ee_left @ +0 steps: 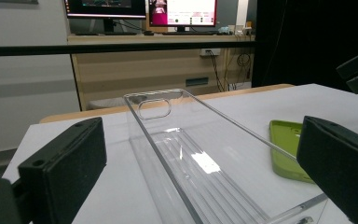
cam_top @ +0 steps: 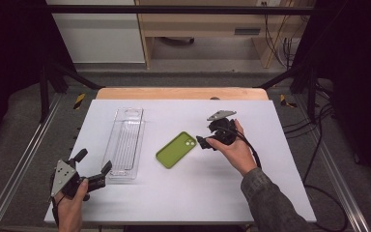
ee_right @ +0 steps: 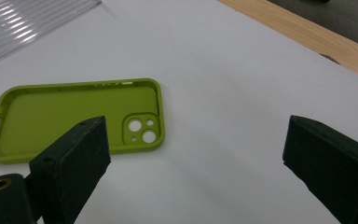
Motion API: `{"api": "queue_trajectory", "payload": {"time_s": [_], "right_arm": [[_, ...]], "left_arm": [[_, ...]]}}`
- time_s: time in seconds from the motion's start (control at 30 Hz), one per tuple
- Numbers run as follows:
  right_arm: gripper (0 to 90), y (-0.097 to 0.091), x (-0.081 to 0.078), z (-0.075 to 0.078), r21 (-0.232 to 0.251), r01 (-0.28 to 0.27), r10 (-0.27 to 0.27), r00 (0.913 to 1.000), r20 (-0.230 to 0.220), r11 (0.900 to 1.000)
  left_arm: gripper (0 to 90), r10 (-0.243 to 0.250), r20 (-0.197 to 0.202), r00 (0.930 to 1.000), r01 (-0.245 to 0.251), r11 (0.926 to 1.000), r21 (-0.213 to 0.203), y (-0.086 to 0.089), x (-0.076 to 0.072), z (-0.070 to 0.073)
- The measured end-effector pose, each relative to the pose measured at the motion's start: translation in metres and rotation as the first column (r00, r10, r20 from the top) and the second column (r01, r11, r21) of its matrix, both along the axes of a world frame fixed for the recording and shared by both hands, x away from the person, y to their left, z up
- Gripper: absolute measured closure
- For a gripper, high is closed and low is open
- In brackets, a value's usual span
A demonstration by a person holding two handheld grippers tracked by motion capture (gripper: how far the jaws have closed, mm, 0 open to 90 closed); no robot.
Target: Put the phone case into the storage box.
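Right gripper (cam_top: pixel 204 143) hovering wide open beside green phone case (cam_top: pixel 176 149), which is lying right of clear tray (cam_top: pixel 124 145). Left gripper (cam_top: pixel 94 167), wide open, waiting at tray's near end. Advice: straddle case's camera-hole end squarely before closing.

Lime green phone case (cam_top: pixel 176 149), plain all over, lying left of the right gripper (cam_top: pixel 202 143) with its matt black jaws and grey plate on top. The left gripper (cam_top: pixel 94 169) matches: black jaws, grey plate. Further left, a clear tray (cam_top: pixel 125 140), see-through with fine ridged lines along its floor. All on a white table (cam_top: pixel 251 193) with a pale wood far edge. The sleeve (cam_top: pixel 270 203) is mottled grey-green.
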State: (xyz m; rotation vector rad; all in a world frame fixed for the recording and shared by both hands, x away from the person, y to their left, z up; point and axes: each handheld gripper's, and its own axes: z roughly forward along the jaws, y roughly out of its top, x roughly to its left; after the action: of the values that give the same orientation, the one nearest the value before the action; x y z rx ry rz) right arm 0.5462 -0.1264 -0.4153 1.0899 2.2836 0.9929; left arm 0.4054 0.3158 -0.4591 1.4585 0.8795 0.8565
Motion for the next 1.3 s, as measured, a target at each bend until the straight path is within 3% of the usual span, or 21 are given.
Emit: {"api": "queue_trajectory", "payload": {"time_s": [0.17, 0.67, 1.3], "right_arm": [[7.9, 0.004, 0.004, -0.006, -0.027, 0.008, -0.009, 0.9999, -0.009, 0.9996], [8.0, 0.013, 0.011, -0.015, -0.043, -0.003, 0.000, 0.9980, -0.063, 0.9991], [10.0, 0.025, 0.020, -0.021, -0.069, -0.020, 0.013, 0.9950, -0.099, 0.9974]], "left_arm": [[1.3, -0.001, 0.000, 1.0000, 0.001, 1.0000, 0.001, 0.000, 0.000, 0.000], [1.3, -0.001, 0.000, 1.0000, 0.001, 1.0000, 0.000, 0.000, 0.000, 0.000], [1.3, -0.002, -0.001, 1.0000, 0.002, 1.0000, -0.001, 0.000, 0.000, 0.000]]}}
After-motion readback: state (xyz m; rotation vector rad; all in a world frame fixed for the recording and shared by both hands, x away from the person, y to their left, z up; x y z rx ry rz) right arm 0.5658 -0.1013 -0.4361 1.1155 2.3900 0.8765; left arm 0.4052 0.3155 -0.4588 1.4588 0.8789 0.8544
